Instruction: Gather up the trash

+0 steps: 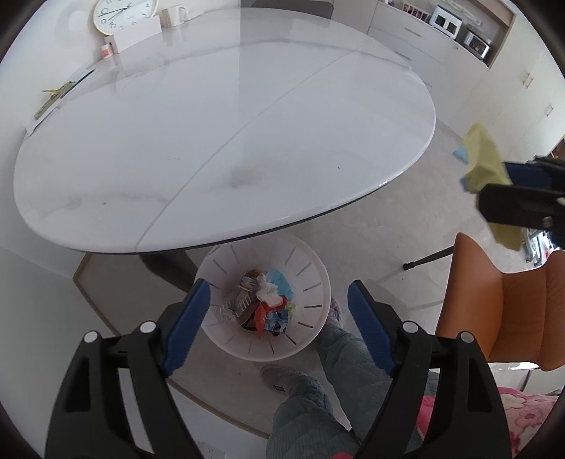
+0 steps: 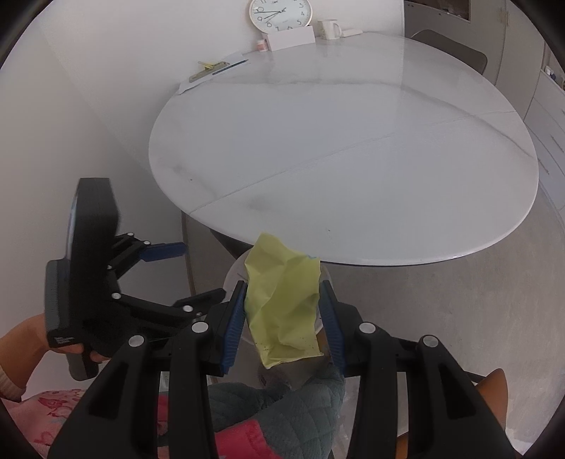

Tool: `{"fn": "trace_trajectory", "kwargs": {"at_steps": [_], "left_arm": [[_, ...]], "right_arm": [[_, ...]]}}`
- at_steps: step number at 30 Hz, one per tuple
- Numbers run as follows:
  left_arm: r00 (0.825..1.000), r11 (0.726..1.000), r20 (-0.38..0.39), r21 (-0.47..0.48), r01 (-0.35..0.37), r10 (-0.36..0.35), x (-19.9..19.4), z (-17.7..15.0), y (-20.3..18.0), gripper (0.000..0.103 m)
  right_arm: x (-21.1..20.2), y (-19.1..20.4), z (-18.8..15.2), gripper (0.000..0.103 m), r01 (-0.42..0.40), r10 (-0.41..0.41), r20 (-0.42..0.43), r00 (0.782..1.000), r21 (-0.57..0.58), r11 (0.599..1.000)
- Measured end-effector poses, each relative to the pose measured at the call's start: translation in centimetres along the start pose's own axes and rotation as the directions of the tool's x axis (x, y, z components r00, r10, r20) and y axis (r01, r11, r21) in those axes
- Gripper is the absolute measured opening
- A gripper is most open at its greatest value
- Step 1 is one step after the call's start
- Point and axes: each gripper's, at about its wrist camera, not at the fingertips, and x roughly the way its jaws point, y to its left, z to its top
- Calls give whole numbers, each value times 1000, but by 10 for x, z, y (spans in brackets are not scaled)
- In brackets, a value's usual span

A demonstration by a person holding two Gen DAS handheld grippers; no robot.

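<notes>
A white slotted trash bin stands on the floor under the table's near edge, holding several crumpled wrappers and papers. My left gripper is open and empty, right above the bin. My right gripper is shut on a crumpled yellow-green paper, held in the air over the bin, which is mostly hidden behind it. In the left wrist view the right gripper and its yellow-green paper show at the right edge. The left gripper shows at the left of the right wrist view.
A white oval table fills the middle. At its far side are a clock, a mug, a white box, papers with a pen and clip. An orange chair stands right. The person's legs and slippers are below.
</notes>
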Motion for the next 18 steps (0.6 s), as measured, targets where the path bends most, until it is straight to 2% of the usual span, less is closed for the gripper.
{"fn": "trace_trajectory", "kwargs": {"at_steps": [4,6,10,15,17,18], "left_arm": [[999,998,33,-44,-36,37,-27,-6,16,85],[997,996,48,-75,-57,61,-39,-11,26,92],[995,984,52,-158,-79,88,-61,-24,46,92],[990,971,41,-208,-121,132,-72,-35,61,93],[989,968,36,-216,-130,141,-75,-38,63,93],[989,966,31,-221,-134,144,-76,-40,65,93]], "right_arm": [[3,3,-6,43,-25,24,-7,1000,-17,1000],[11,10,-10,43,-43,42,-22,999,-38,998],[36,28,-20,42,-94,89,-67,994,-87,992],[73,44,-29,43,-122,105,-119,987,-143,982],[89,47,-30,57,-125,105,-133,986,-153,980],[95,48,-30,59,-119,97,-143,985,-154,981]]}}
